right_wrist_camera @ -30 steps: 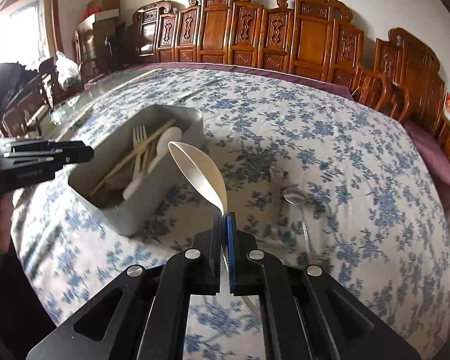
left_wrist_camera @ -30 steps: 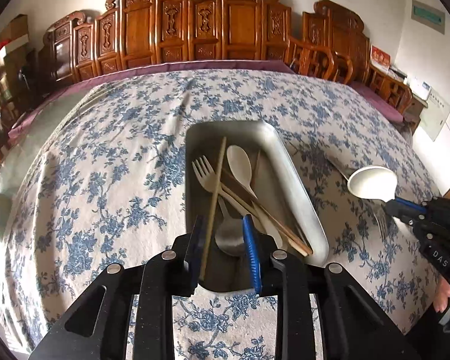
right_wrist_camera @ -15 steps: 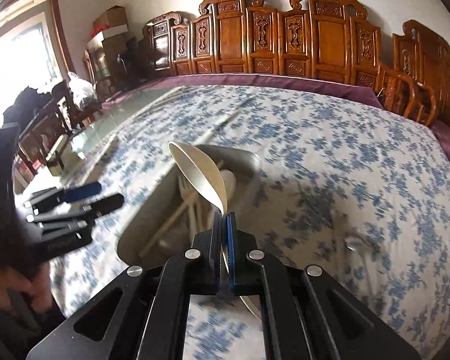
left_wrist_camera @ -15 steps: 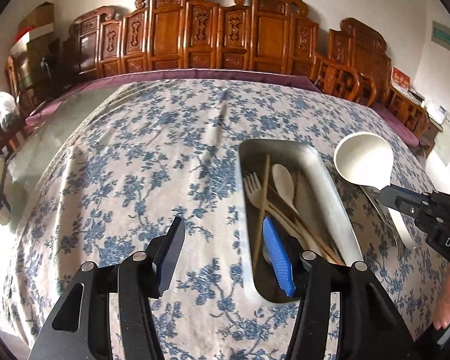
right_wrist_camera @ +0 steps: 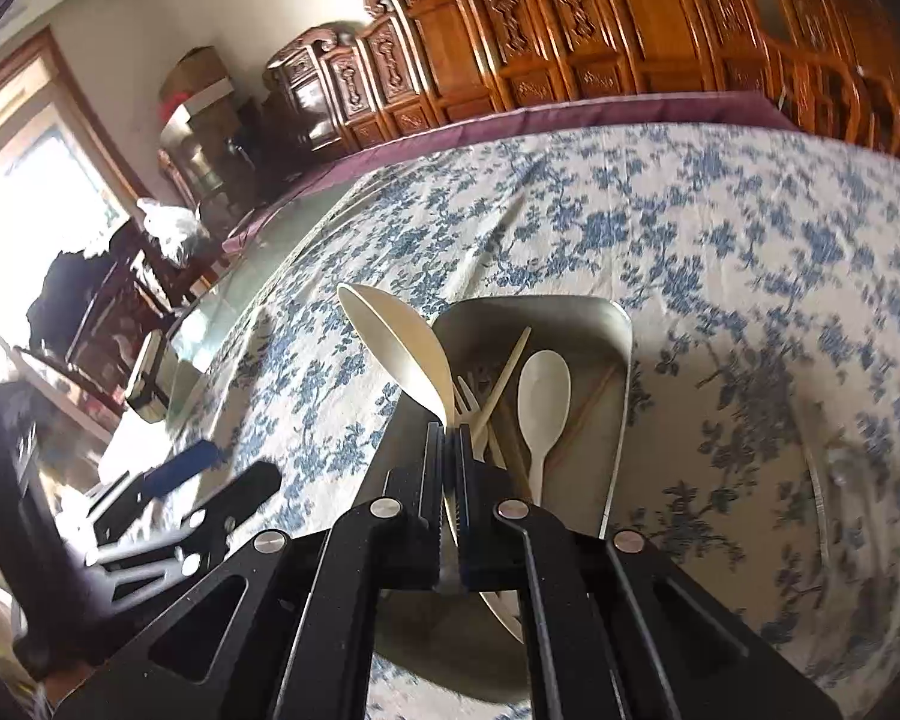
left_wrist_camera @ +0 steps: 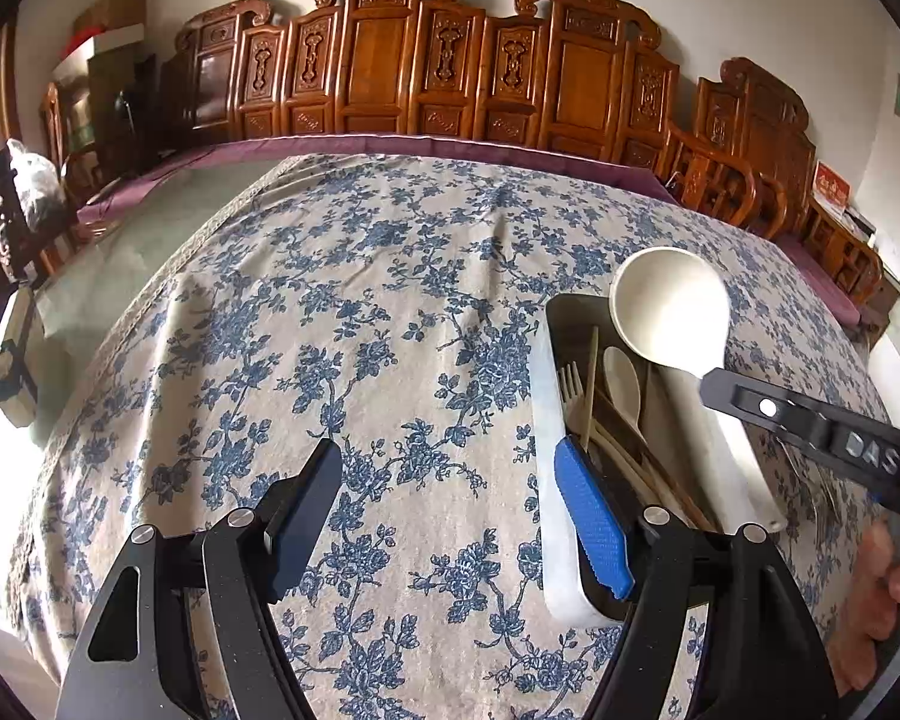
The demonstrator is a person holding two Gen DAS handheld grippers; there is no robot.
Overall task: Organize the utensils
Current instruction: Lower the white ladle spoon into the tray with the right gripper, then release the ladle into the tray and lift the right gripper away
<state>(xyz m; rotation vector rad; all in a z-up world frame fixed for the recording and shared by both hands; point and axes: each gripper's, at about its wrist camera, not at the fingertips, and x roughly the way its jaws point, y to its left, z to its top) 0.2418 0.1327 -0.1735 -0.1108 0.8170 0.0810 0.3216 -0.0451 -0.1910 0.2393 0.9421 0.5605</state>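
Blue-floral tablecloth (left_wrist_camera: 390,312) spreads beneath and ahead of jaws. Carved wooden chairs (left_wrist_camera: 390,60) line wall beyond. Cardboard box (left_wrist_camera: 111,15) far left, atop dark cabinet (left_wrist_camera: 120,102).

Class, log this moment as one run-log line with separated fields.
left gripper: open, empty | right gripper: shut on ladle | ladle: above metal tray | tray: fork, spoon, chopsticks

My matt black plastic gripper (right_wrist_camera: 450,429) pinches a smooth cream ladle (right_wrist_camera: 399,345) over a dull metal tray (right_wrist_camera: 621,372) on printed cloth (left_wrist_camera: 360,330), before glossy carved wooden chairs (left_wrist_camera: 390,60).
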